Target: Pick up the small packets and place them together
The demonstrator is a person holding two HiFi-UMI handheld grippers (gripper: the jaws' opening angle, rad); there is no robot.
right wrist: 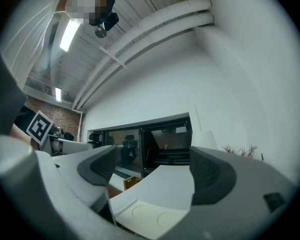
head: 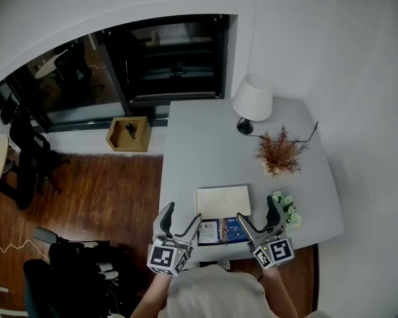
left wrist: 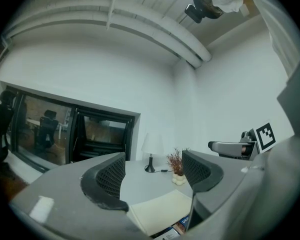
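Note:
Several small packets (head: 221, 231), blue and white, lie side by side at the near edge of the grey table (head: 205, 144), just in front of a cream pad (head: 223, 201). My left gripper (head: 182, 218) hovers at their left end, jaws wide apart and empty. My right gripper (head: 257, 214) hangs at their right end, also open with nothing between its jaws. In the left gripper view my left gripper (left wrist: 155, 176) frames the cream pad (left wrist: 157, 211), and a corner of a blue packet (left wrist: 182, 223) peeks out low down. The right gripper view shows my right gripper (right wrist: 152, 171) above the pad (right wrist: 150, 216).
A white lamp (head: 253, 101) and a dried reddish plant (head: 278, 152) stand at the table's far right. White flowers (head: 286, 208) sit close beside my right gripper. A wooden box (head: 129, 134) rests on the floor left of the table. Dark glass doors (head: 176, 58) lie beyond.

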